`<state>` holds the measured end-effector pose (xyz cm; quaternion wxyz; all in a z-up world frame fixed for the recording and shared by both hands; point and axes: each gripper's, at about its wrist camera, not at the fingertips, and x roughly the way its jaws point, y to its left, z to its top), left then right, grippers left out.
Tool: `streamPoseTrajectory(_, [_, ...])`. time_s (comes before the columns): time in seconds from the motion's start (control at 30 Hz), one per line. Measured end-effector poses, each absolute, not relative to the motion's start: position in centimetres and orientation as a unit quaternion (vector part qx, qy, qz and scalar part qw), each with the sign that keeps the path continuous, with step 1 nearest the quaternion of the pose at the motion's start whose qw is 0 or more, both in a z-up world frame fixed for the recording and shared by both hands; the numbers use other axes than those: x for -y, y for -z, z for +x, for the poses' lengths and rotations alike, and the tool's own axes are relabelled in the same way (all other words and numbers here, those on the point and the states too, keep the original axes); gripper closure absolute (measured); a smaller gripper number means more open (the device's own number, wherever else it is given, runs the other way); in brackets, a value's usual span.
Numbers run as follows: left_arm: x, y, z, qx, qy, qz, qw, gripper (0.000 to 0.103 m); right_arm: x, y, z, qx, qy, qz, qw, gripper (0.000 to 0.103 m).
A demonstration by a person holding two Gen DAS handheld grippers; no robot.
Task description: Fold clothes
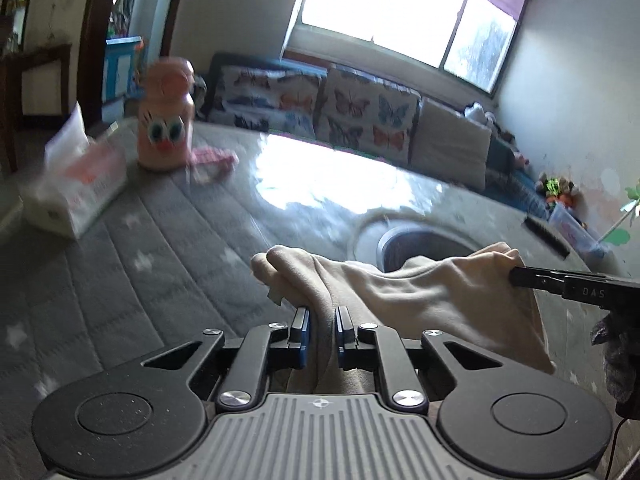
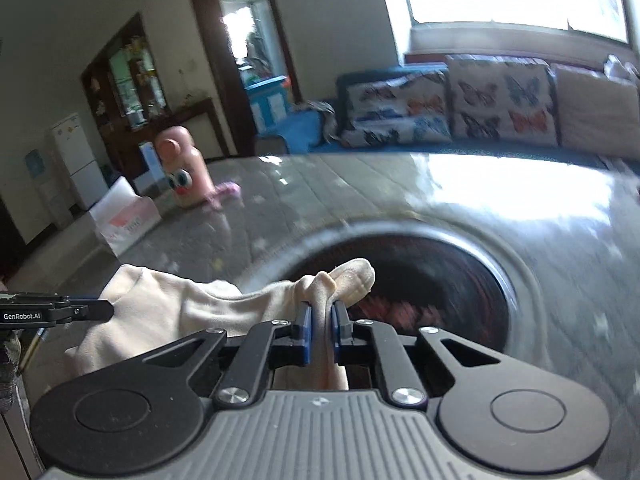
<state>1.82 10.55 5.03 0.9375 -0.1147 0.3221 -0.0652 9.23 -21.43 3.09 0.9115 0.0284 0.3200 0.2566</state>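
A cream cloth garment (image 1: 420, 292) is stretched between my two grippers above the grey quilted table (image 1: 140, 248). My left gripper (image 1: 322, 316) is shut on one bunched edge of it. My right gripper (image 2: 321, 314) is shut on the other edge, which pokes past its fingertips (image 2: 352, 276). The right gripper also shows in the left wrist view (image 1: 516, 276), and the left gripper shows in the right wrist view (image 2: 108, 309). The cloth (image 2: 168, 304) hangs down between them.
A round dark recess (image 2: 432, 280) sits in the table under the cloth. A pink bottle with cartoon eyes (image 1: 166, 120), a tissue box (image 1: 80, 192) and a pink item (image 1: 212, 158) stand at the far left. A sofa with butterfly cushions (image 1: 360, 116) lies beyond the table.
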Motion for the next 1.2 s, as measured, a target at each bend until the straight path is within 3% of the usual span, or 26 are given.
streamPoseTrajectory(0.3, [-15.4, -7.8, 3.0, -0.284, 0.008, -0.108, 0.953, 0.089, 15.1, -5.2, 13.5, -0.287, -0.303, 0.018, 0.908, 0.094])
streamPoseTrajectory(0.53, [-17.5, -5.9, 4.7, -0.307, -0.027, -0.102, 0.946, 0.088, 11.8, -3.5, 17.4, -0.31, -0.315, 0.022, 0.897, 0.094])
streamPoseTrajectory(0.6, [-17.9, -4.7, 5.3, -0.324, -0.045, -0.098, 0.94, 0.086, 11.2, -2.2, 18.3, -0.326, -0.313, 0.018, 0.892, 0.092])
streamPoseTrajectory(0.67, [-18.5, -4.0, 5.4, -0.336, -0.053, -0.098, 0.935, 0.072, 10.7, -0.7, 18.9, -0.34, -0.292, 0.004, 0.894, 0.089])
streamPoseTrajectory(0.73, [-18.6, -3.9, 5.5, -0.337, -0.053, -0.095, 0.935, 0.067, 10.6, -0.1, 19.3, -0.346, -0.283, 0.001, 0.894, 0.089])
streamPoseTrajectory(1.2, [-13.3, -2.4, 12.7, -0.349, 0.029, -0.071, 0.934, 0.071, 4.8, 0.8, 20.8, -0.355, -0.364, -0.022, 0.861, 0.089])
